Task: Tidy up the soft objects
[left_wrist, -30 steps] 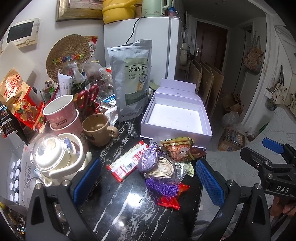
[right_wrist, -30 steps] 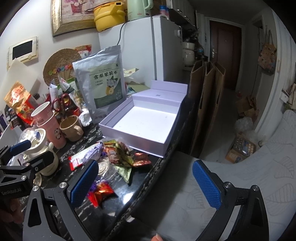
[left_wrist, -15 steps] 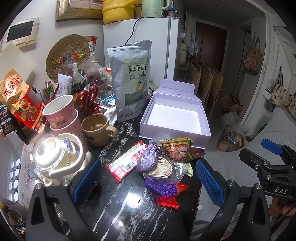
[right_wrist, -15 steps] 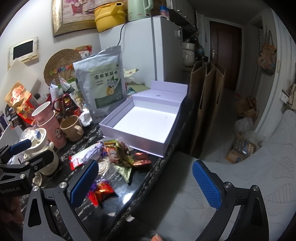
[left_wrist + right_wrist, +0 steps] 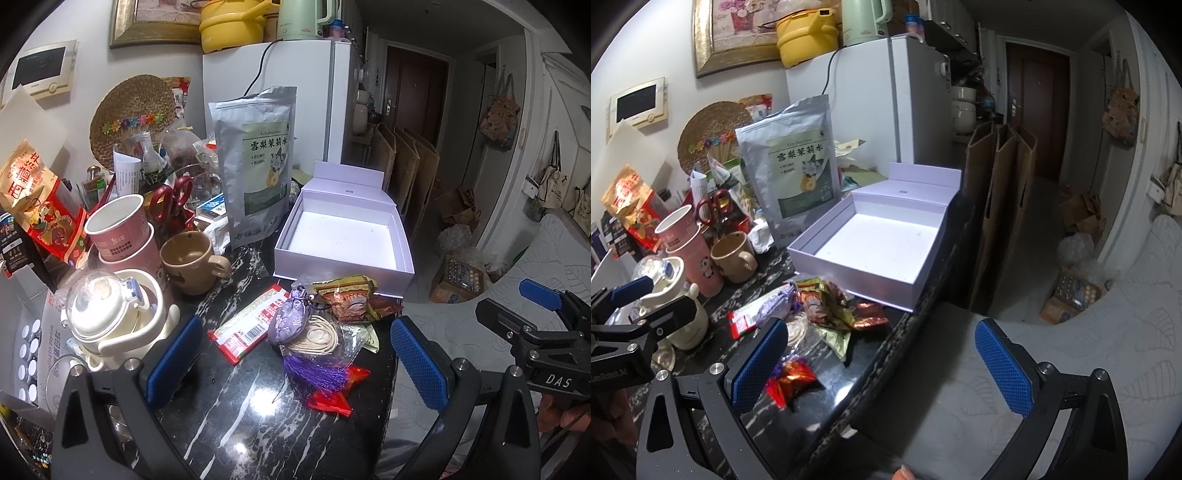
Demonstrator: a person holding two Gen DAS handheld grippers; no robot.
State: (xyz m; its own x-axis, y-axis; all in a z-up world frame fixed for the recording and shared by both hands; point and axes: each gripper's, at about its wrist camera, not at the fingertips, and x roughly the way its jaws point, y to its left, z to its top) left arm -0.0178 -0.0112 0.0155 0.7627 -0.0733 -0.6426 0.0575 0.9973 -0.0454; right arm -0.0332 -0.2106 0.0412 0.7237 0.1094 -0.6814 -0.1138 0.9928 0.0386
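Observation:
A pile of soft items lies on the black marble counter in front of an open white box (image 5: 345, 271) (image 5: 886, 291). It holds a lilac sachet (image 5: 290, 321) (image 5: 775, 304) with a purple tassel (image 5: 317, 371), a coiled cord in clear wrap (image 5: 319, 338), a red-and-white packet (image 5: 251, 325), foil snack packs (image 5: 347, 299) (image 5: 827, 301) and a red foil wrapper (image 5: 332, 398) (image 5: 790, 378). My left gripper (image 5: 297, 363) is open, just short of the pile. My right gripper (image 5: 882, 367) is open, over the counter's right edge; its left finger (image 5: 757, 365) is beside the red wrapper.
A silver tea pouch (image 5: 258, 166) stands behind the box. Left of the pile are a brown mug (image 5: 188, 262), stacked pink cups (image 5: 122, 232), a white kettle (image 5: 110, 314) and red scissors (image 5: 171, 195). A white fridge (image 5: 295, 92) backs the counter. Right of the counter lies a grey bedspread (image 5: 1071, 350).
Both views have shifted only slightly. Nothing on the counter has moved, and both grippers remain open.

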